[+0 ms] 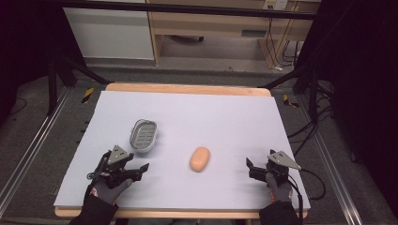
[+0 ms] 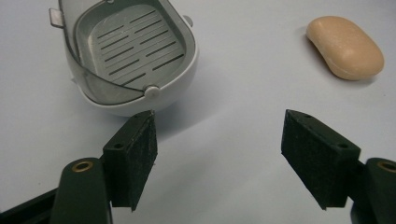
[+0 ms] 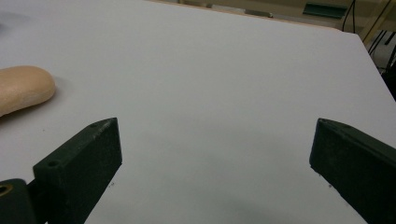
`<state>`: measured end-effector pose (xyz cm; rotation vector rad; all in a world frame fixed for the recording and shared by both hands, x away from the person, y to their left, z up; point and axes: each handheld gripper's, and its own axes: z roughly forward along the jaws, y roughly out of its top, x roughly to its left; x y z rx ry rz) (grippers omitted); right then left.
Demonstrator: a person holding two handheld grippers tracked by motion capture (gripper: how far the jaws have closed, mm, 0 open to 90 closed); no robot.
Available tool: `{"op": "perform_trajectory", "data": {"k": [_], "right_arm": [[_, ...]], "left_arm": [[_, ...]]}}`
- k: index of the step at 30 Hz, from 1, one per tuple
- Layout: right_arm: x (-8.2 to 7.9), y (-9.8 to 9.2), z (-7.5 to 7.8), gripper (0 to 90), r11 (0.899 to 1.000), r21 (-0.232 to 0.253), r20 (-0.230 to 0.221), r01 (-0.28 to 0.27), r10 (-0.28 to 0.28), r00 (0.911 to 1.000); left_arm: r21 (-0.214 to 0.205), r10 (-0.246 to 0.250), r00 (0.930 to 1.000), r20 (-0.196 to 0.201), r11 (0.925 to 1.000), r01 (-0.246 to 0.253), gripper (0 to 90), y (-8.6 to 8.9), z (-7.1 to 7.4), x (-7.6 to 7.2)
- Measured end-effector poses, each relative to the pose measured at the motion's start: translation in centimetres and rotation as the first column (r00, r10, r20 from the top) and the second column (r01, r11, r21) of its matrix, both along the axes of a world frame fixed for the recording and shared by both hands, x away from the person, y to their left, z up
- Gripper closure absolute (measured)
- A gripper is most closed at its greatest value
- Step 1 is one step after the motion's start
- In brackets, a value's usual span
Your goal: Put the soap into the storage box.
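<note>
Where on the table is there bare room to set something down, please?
The whole far half of the white sheet is bare, and so is the right side between the soap bar and the right gripper. It is tightest at near left, where the left gripper sits close to the soap dish.

The soap dish [image 1: 143, 135] is a small oval thing, white shell with a grey slotted tray inside and a clear-ish rim, sitting upright and empty on the left half of the white table [image 1: 225, 117], its long side running a bit diagonal. The soap [image 1: 200, 159] is a smooth peach-orange bar with rounded ends, lying flat near the middle of the table, to the right of the dish and a little nearer the person, clearly apart from it.
</note>
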<state>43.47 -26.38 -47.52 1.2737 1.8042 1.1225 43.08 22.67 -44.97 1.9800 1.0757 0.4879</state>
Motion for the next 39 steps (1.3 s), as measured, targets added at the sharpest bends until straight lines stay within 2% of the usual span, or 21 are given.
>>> {"op": "perform_trajectory", "data": {"k": [8,10,12,22,28,39], "right_arm": [[0.0,-0.1,0.1,2.4,1.0,0.004,0.001,0.007,-0.007,1.0],[0.0,-0.1,0.1,2.5,1.0,0.006,0.0,0.006,-0.006,1.0],[0.0,-0.1,0.1,2.5,1.0,0.006,-0.001,0.007,-0.007,1.0],[0.0,0.0,0.1,2.5,1.0,0.014,-0.002,0.015,-0.015,0.9999],[0.0,0.0,0.1,2.5,1.0,0.014,-0.005,0.014,-0.014,0.9999],[0.1,0.1,0.0,2.5,1.0,0.015,-0.013,0.014,-0.014,0.9998]], "left_arm": [[-0.001,-0.031,0.9995,0.004,0.9995,0.031,26.3,-1.2,0.3,-0.1],[0.016,-0.053,0.9986,0.006,0.9985,0.053,26.2,-1.7,0.5,-0.1],[0.014,-0.062,0.998,0.01,0.998,0.062,26.1,-2.0,0.7,0.0],[0.02,-0.088,0.9959,0.019,0.9959,0.088,26.0,-3.6,1.5,0.5],[0.006,-0.112,0.9934,0.021,0.9936,0.112,27.0,-5.3,2.1,0.9],[-0.017,-0.128,0.9915,0.021,0.9916,0.129,27.9,-7.5,2.7,1.8]]}}
